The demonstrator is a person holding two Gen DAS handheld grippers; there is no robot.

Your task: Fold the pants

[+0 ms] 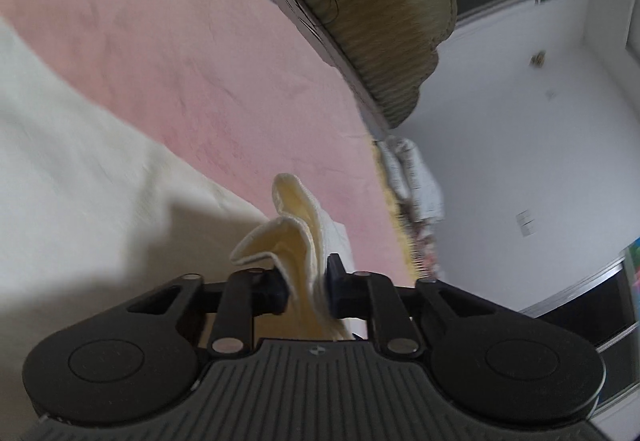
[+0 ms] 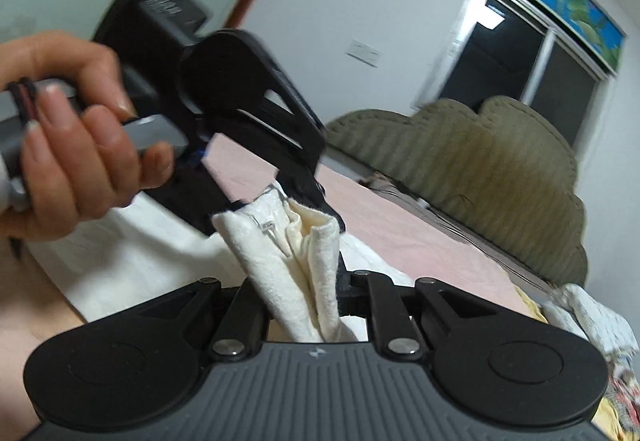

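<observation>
The cream-white pants (image 1: 80,169) lie on a pink bed sheet (image 1: 180,53). My left gripper (image 1: 307,291) is shut on a bunched cream edge of the pants (image 1: 296,237) and holds it lifted off the sheet. My right gripper (image 2: 304,293) is shut on another bunched part of the pants (image 2: 296,261), where a zipper shows. The left gripper (image 2: 256,129), in a hand (image 2: 80,145), is just ahead of it in the right wrist view, clamped on the same bundle of cloth.
An olive padded headboard (image 1: 380,13) runs along the far side of the bed and also shows in the right wrist view (image 2: 480,169). Patterned bedding (image 2: 592,325) is heaped at the bed's corner. White walls and dark windows (image 2: 520,53) lie beyond.
</observation>
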